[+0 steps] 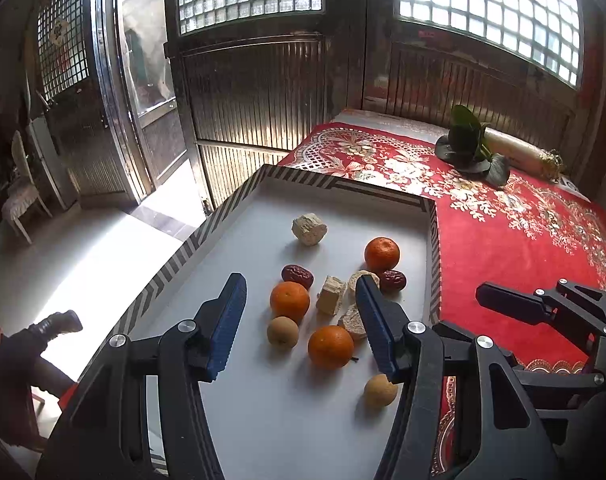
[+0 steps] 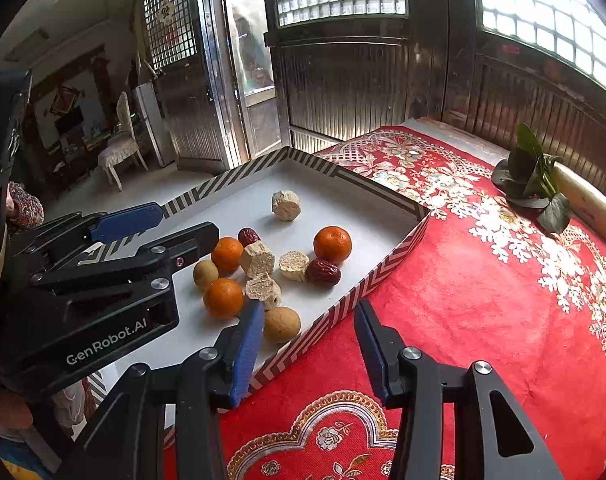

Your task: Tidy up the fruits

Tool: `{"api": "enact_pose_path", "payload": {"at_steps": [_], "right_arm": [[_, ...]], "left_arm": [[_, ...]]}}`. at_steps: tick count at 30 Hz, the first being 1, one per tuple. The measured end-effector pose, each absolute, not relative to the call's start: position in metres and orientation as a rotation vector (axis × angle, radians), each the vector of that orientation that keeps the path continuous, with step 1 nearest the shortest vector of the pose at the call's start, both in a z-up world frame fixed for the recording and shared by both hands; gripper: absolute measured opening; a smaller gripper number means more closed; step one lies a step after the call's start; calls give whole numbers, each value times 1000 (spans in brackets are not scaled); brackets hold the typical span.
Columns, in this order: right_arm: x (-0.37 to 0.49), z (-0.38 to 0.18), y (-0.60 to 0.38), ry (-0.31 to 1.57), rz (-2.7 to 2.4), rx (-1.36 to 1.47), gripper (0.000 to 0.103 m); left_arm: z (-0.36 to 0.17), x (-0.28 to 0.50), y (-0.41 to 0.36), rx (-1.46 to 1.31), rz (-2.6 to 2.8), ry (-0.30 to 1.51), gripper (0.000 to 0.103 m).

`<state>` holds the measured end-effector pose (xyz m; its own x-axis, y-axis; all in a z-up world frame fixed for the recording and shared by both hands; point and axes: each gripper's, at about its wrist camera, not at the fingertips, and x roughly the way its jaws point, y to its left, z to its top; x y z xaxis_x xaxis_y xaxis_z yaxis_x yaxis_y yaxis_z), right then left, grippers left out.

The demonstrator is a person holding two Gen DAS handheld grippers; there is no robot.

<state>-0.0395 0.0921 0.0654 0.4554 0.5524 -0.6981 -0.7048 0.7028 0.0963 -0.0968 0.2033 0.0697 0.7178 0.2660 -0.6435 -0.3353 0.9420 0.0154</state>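
Observation:
A white tray [image 1: 263,420] with a striped rim holds three oranges [image 1: 330,346], two tan round fruits [image 1: 282,331], two red dates [image 1: 298,275] and several pale crumbly chunks [image 1: 309,229]. My left gripper [image 1: 301,326] is open and empty above the tray, over the fruit cluster. My right gripper [image 2: 307,350] is open and empty, straddling the tray's near right rim [image 2: 343,304], next to a tan fruit [image 2: 282,324]. The left gripper also shows in the right wrist view [image 2: 175,228], and the right gripper in the left wrist view [image 1: 515,304].
The tray lies on a red floral cloth [image 2: 483,300] over a table. A green leafy plant [image 2: 531,184] and a pale roll [image 2: 583,200] lie at the far right. Metal doors [image 1: 255,92] stand behind; floor and a chair [image 1: 21,196] lie left.

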Motion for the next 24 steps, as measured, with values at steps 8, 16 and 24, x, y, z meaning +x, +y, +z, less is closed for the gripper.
{"api": "enact_pose_path", "payload": {"at_steps": [8, 16, 24], "right_arm": [[-39, 65, 94, 777, 790, -225, 45], [-39, 66, 97, 777, 800, -233, 45], [-39, 66, 97, 768, 811, -226, 46]], "left_arm": [[68, -99, 200, -82, 345, 693, 57], [72, -103, 199, -70, 363, 679, 57], [70, -107, 201, -74, 383, 675, 57]]}}
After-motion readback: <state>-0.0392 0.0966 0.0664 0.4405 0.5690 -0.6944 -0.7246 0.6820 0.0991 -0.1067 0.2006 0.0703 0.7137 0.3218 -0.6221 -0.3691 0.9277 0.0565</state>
